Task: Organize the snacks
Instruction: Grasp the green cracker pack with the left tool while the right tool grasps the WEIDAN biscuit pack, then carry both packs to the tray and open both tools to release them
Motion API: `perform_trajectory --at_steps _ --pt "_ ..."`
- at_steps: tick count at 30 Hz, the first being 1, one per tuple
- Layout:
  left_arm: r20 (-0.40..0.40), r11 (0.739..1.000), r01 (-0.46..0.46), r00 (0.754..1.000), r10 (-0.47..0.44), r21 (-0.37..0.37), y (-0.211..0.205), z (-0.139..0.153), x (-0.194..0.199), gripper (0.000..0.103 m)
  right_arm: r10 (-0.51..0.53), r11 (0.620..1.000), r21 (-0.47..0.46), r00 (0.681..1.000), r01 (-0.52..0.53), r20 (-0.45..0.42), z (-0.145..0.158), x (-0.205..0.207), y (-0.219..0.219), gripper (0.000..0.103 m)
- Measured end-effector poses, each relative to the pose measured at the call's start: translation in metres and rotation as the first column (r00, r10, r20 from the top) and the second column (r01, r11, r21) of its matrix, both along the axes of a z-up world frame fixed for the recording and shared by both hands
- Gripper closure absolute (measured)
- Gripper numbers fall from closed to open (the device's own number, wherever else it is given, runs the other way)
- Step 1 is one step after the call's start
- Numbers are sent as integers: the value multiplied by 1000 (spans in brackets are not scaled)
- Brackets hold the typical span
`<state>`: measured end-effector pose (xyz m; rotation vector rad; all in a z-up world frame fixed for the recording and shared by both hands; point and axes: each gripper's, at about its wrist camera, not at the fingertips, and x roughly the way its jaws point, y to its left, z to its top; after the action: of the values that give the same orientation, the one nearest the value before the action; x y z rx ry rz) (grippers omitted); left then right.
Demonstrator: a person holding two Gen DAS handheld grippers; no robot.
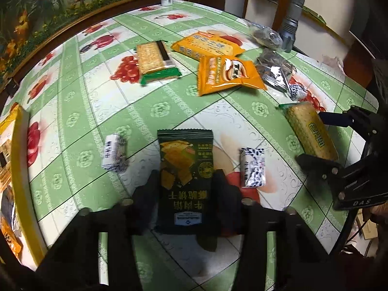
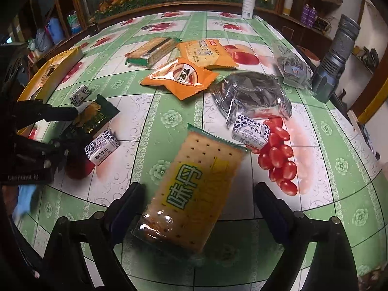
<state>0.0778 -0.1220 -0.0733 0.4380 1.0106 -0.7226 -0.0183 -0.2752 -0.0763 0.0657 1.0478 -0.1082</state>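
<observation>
My left gripper (image 1: 186, 181) is shut on a dark green cracker packet (image 1: 185, 169), with both pads against its sides. The packet also shows in the right wrist view (image 2: 95, 118). My right gripper (image 2: 198, 194) is open around a clear-wrapped yellow cracker pack (image 2: 194, 194), with gaps on both sides. The same pack shows in the left wrist view (image 1: 310, 131). Small white-and-blue candies lie beside the green packet (image 1: 114, 152) (image 1: 253, 167). Another candy lies near the cracker pack (image 2: 251, 131).
Farther back on the green fruit-print tablecloth (image 1: 80, 97) lie a green-ended cracker pack (image 1: 155, 60), two orange packets (image 1: 225, 75) (image 1: 206, 44) and silver bags (image 2: 252, 94). A flashlight (image 2: 337, 55) and a white bottle (image 2: 248, 0) stand at the table edge. A yellow box (image 2: 55, 70) sits left.
</observation>
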Motion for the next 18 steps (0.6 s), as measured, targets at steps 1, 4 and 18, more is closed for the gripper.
perform_trajectory --at_steps 1,4,18 --pt "2 1000 -6 1000 6 -3 2 -1 1 61 3 1000 -4 1000 -3 13 1 -1 -1 20" --pt "6 1000 -24 1000 24 -16 8 0 -1 62 -7 1000 -6 999 8 46 6 -2 -4 55" --pt "7 980 -141 990 143 -137 49 27 -7 62 19 993 113 991 -34 133 35 -9 -2 55"
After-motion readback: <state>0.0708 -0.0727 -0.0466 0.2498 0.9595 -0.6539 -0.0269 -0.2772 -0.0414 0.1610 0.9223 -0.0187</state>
